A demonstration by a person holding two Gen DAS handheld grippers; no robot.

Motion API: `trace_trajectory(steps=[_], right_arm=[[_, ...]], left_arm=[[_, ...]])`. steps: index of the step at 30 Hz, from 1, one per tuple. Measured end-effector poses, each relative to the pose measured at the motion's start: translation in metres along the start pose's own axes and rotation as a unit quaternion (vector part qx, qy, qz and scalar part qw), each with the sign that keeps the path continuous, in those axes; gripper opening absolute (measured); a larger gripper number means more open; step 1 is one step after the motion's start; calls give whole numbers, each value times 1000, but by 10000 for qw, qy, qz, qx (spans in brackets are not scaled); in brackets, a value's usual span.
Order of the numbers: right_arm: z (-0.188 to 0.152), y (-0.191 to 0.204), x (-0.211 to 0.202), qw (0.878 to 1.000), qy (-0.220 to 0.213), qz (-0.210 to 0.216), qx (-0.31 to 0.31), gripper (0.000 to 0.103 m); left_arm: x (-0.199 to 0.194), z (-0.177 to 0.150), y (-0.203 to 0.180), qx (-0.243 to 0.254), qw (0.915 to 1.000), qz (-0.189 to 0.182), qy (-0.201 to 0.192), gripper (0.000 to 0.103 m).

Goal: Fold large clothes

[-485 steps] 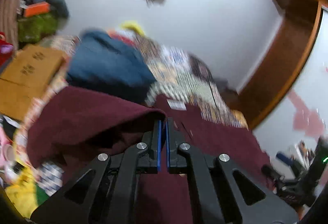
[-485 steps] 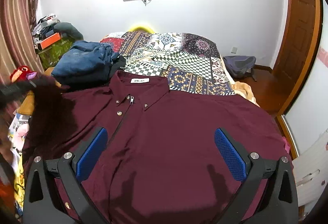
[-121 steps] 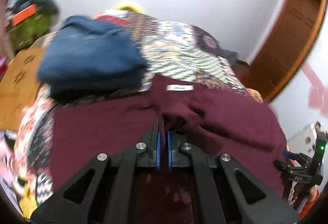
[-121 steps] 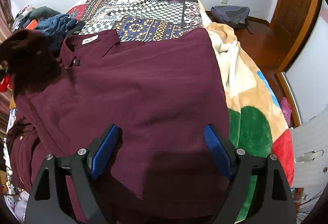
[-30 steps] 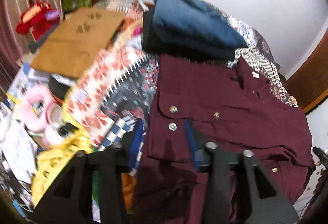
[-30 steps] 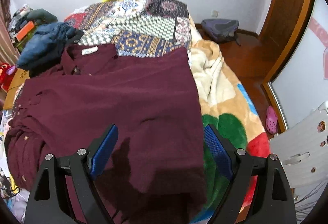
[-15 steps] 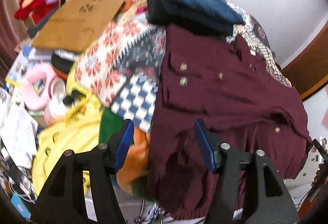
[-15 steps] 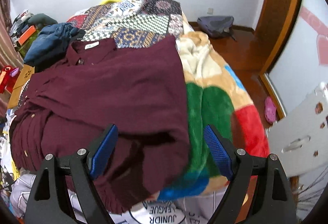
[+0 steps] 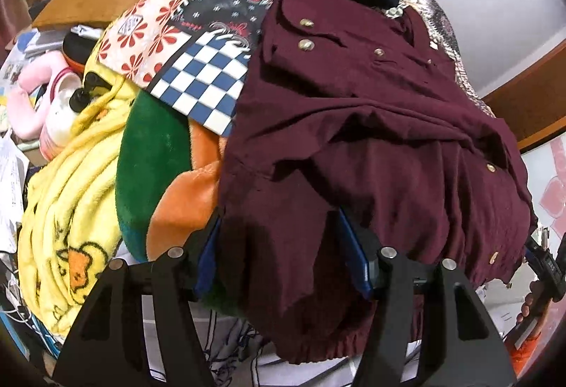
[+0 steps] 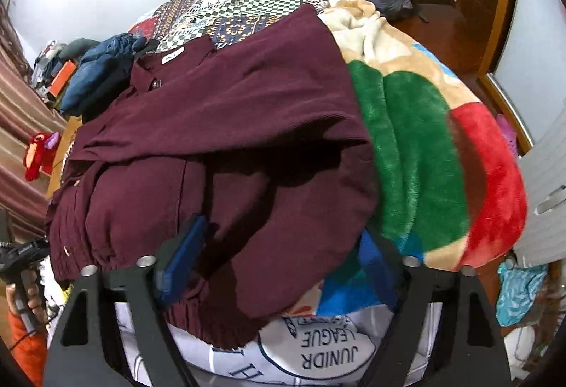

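My right gripper (image 10: 279, 256) is closing its fingers over the hem of the maroon shirt (image 10: 226, 125), cloth between them but not yet pinched; my left gripper (image 9: 283, 252) stands half open astride the hem's other corner. A second ago both hung higher, above the shirt's body. The shirt, sides folded in, lies on the bed (image 10: 417, 146), hem overhanging its foot: I judge the bottom-up fold next.

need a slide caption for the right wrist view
Right tool closing around the hanging hem of a maroon shirt at the bed's edge.
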State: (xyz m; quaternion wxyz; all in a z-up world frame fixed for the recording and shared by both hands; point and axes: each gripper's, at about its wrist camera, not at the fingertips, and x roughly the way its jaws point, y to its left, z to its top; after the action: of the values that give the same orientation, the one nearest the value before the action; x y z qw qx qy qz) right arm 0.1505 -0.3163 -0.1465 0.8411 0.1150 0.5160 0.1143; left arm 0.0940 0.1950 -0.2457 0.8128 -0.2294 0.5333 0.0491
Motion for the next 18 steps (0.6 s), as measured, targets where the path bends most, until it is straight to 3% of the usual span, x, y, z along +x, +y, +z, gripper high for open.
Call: trace_trajectory(steps=[4, 6, 11, 18], right_arm=[[4, 8, -5, 9997, -216, 63, -124, 21], [9, 12, -10, 9992, -329, 72, -197, 13], [24, 22, -21, 9971, -648, 249, -297, 10], [62, 42, -30, 9923, -1051, 443, -486, 8]], left_arm=[[-10, 0, -11, 284, 9993, 93, -217, 24], [-16, 2, -18, 430, 9984, 129, -350, 13], [-31, 16, -30, 555, 9964, 60, -645, 6], [-51, 51, -48, 664, 9916, -90, -1109, 5]])
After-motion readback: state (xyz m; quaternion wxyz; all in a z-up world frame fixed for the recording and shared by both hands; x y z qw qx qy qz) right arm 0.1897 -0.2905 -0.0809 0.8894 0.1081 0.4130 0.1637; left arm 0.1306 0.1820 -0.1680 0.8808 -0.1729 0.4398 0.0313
